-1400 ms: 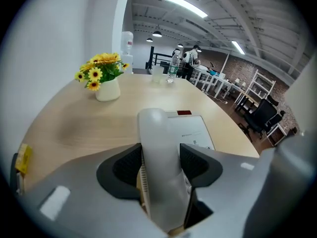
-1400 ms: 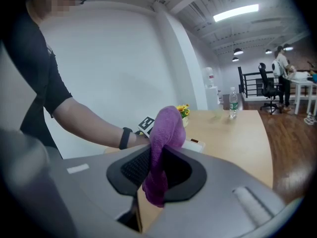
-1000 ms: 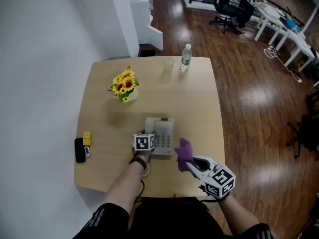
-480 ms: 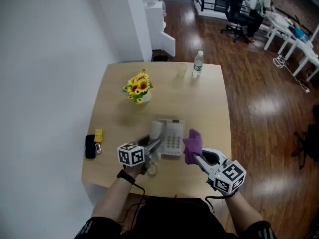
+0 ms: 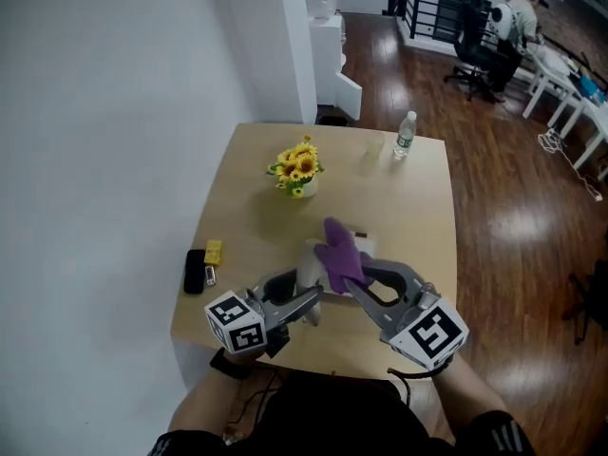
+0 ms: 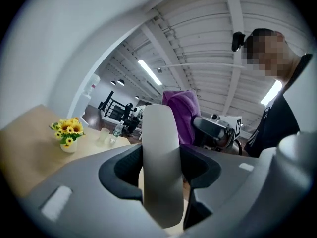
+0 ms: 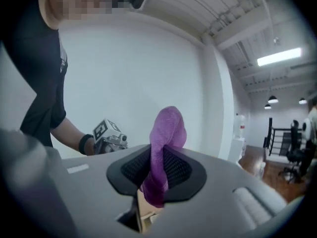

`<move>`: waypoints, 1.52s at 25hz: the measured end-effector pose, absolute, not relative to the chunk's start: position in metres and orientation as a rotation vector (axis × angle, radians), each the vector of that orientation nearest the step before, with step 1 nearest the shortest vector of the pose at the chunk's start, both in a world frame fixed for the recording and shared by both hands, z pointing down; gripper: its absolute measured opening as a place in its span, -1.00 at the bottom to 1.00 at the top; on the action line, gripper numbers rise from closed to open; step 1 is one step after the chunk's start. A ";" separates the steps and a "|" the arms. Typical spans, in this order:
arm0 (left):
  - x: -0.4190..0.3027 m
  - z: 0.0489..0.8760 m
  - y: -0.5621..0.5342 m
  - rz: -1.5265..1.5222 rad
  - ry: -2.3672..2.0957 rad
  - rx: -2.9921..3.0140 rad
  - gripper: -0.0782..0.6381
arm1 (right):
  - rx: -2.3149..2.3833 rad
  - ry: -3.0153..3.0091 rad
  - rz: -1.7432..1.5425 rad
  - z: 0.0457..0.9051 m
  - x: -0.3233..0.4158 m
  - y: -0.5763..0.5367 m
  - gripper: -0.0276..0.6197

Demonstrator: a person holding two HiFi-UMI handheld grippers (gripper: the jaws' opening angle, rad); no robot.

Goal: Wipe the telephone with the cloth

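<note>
My left gripper point(image 5: 306, 300) is shut on the white telephone handset point(image 5: 309, 272) and holds it up off the table; in the left gripper view the handset point(image 6: 160, 157) stands upright between the jaws. My right gripper point(image 5: 350, 281) is shut on a purple cloth point(image 5: 340, 248), raised beside the handset. The cloth point(image 7: 165, 143) sticks up out of the jaws in the right gripper view. The telephone base point(image 5: 367, 246) lies on the table, mostly hidden behind the cloth and grippers.
On the wooden table point(image 5: 256, 207) stand a pot of yellow flowers point(image 5: 297, 170), a clear cup point(image 5: 373, 143) and a water bottle point(image 5: 406, 133) at the far side. A black device point(image 5: 195, 272) and a yellow item point(image 5: 213, 252) lie at the left edge.
Both grippers have risen toward the head camera. The left one has lifted the handset off the base, and the cloth has come up beside it.
</note>
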State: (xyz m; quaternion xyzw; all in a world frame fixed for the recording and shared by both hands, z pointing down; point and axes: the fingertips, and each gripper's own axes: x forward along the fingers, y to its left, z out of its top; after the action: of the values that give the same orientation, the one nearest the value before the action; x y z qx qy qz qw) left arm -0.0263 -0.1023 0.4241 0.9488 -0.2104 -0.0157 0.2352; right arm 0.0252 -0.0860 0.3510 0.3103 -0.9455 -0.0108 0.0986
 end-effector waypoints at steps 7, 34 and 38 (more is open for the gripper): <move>-0.059 0.401 -0.087 -0.102 -0.600 2.642 -0.18 | 0.704 -2.703 -0.166 0.352 -0.041 -0.066 -0.70; -0.121 0.323 -0.042 -0.680 0.004 2.458 -0.18 | 0.356 -3.075 0.196 0.300 -0.095 -0.042 -0.70; -0.130 0.317 -0.044 -0.752 0.012 2.445 -0.18 | 0.311 -3.023 0.176 0.313 -0.095 -0.031 -0.70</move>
State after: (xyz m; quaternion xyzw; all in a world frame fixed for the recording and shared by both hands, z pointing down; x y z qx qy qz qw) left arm -0.1297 -0.0444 0.3167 0.9153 0.0043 -0.2816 0.2878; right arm -0.0946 -0.0312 0.3132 0.1021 -0.9919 0.0577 0.0486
